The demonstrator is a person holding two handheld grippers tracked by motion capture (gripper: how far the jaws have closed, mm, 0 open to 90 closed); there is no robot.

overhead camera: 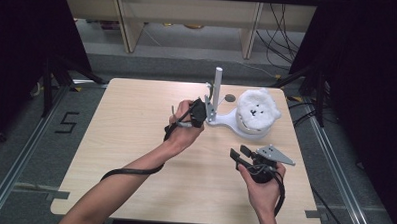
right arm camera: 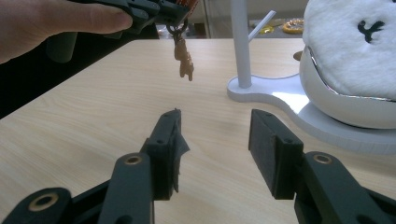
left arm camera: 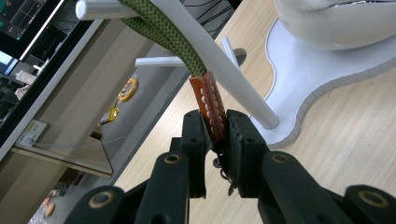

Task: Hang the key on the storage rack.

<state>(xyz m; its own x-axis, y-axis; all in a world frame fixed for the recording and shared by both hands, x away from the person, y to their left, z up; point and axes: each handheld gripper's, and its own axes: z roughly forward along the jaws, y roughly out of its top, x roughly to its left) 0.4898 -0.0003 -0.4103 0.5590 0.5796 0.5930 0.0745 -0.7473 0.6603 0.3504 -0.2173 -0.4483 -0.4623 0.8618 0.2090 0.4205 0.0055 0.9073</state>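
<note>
The left tongs are clamped on the brown tab of a green strap, held right against the white stand's post. It looks draped over a peg, not yet let go. The right tongs wait open, empty, above the counter.

The left forearm is reaching forward from the bottom edge, its hand wrapping the left gripper, whose jaws are clamping tight with almost no gap. The right hand is resting lower and to the right, gripping the right gripper, whose jaws are standing wide apart, pointing up and to the left with nothing between them.
</note>
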